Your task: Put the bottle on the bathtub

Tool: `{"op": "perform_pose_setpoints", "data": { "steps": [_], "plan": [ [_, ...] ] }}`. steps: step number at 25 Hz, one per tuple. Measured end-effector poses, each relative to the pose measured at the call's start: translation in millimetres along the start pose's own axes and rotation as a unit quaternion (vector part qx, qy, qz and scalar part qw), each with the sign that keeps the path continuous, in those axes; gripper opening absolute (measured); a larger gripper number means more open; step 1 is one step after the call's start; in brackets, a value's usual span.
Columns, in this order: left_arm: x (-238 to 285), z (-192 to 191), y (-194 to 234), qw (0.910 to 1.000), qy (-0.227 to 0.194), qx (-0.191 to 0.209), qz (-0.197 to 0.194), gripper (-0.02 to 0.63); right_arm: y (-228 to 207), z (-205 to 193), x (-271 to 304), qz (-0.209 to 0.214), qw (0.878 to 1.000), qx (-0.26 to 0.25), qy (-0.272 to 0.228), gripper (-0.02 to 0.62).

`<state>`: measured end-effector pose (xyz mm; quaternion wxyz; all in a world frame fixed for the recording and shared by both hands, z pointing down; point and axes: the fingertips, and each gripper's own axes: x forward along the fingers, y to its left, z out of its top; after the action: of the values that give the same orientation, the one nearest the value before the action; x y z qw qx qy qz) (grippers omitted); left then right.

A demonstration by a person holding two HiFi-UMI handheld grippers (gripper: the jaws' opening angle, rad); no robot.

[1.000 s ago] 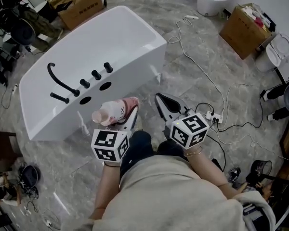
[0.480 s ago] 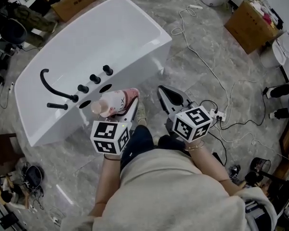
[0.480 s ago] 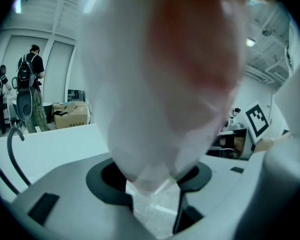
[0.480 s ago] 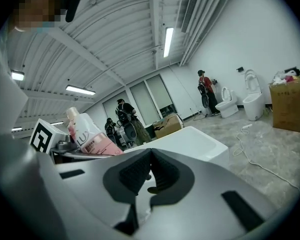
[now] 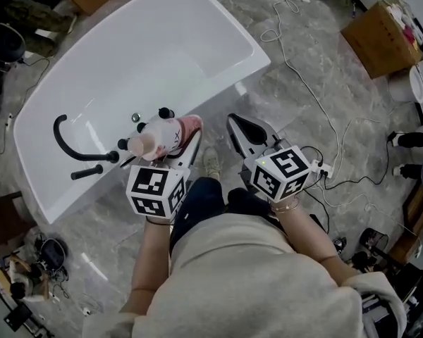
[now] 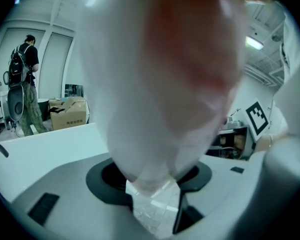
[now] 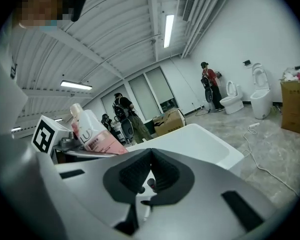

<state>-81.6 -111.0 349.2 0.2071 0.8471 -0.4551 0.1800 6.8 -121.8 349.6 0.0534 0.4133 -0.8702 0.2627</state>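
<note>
— What's your left gripper got?

— My left gripper (image 5: 183,146) is clamped on the pink-and-white LUX bottle (image 5: 157,138). In that gripper's own view the bottle's body fills the gap between the jaws and blocks most of the picture. It's held tilted, pale cap end leading.

— And the right one?

— My right gripper (image 5: 241,131) carries nothing. Its jaws are pressed together, and it rides just beside the left one.

— Where's the bottle against the bathtub?

— A second ago it hung over the grey floor (image 5: 381,111), short of the tub's side. Now the white bathtub (image 5: 197,41) has drawn in under me. The bottle sits above its near rim, right by the black knobs (image 5: 166,113). Whether it touches the rim I cannot tell, but the jaws are still on it.

— Anything else changed?

— Both grippers have gone forward together, spaced as before. The black spout (image 5: 65,134) is left of the bottle and nearer than it was. The cardboard box (image 5: 384,37) lies well apart on the right.
</note>
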Motion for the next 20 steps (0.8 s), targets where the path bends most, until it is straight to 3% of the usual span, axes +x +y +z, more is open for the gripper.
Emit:
{"op": "perform_pose_setpoints", "data": {
  "steps": [10,20],
  "plan": [
    [52,-12,73,0.9986,0.047,-0.024,-0.006,0.238,-34,9,69,-0.021,0.999,-0.014,0.033,-0.002],
    [71,-41,87,0.9968,0.069,-0.041,-0.003,0.238,-50,-20,85,-0.022,0.997,0.002,0.073,-0.002]
  ]
}}
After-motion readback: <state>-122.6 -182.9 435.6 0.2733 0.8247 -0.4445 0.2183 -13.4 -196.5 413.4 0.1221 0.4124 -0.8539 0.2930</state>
